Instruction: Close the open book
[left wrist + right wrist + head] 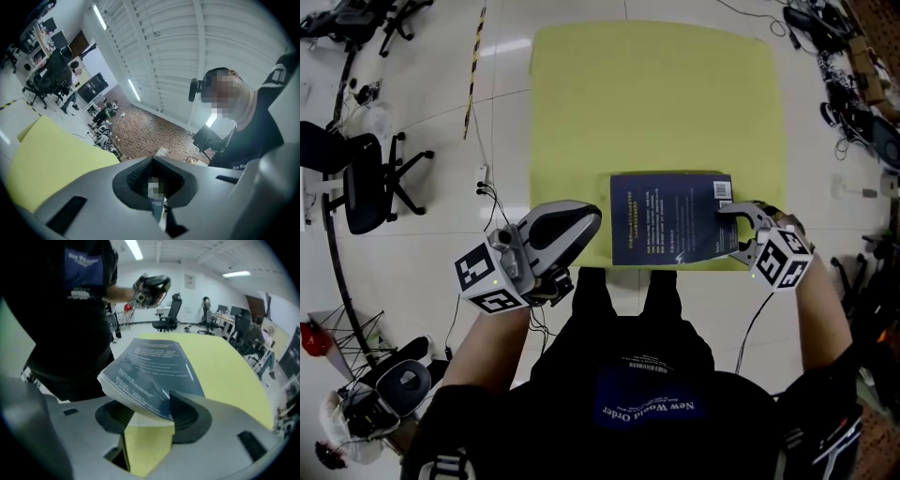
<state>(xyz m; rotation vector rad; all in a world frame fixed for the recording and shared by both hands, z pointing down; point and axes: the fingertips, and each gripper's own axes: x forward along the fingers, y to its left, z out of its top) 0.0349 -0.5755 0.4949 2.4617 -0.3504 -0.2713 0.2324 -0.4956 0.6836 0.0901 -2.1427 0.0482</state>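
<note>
Lying shut near the front edge of the yellow mat (656, 94), the book (670, 217) has the right gripper (733, 232) at its right end.
Its near long side runs just inside the mat's front edge, and most of the mat stretches away beyond it and to its left, with pale floor tiles on all sides; an office chair (366, 178) stands well apart at the left and cables (853, 94) lie off to the right. The book's long axis runs left to right, parallel to that front edge. Its cover is dark blue with light print and a white barcode patch at the far right corner. The right gripper's jaws are spread, the book's corner between them, not pinched. The left gripper (592, 223) hangs off the mat's near left side, jaws pressed together.
</note>
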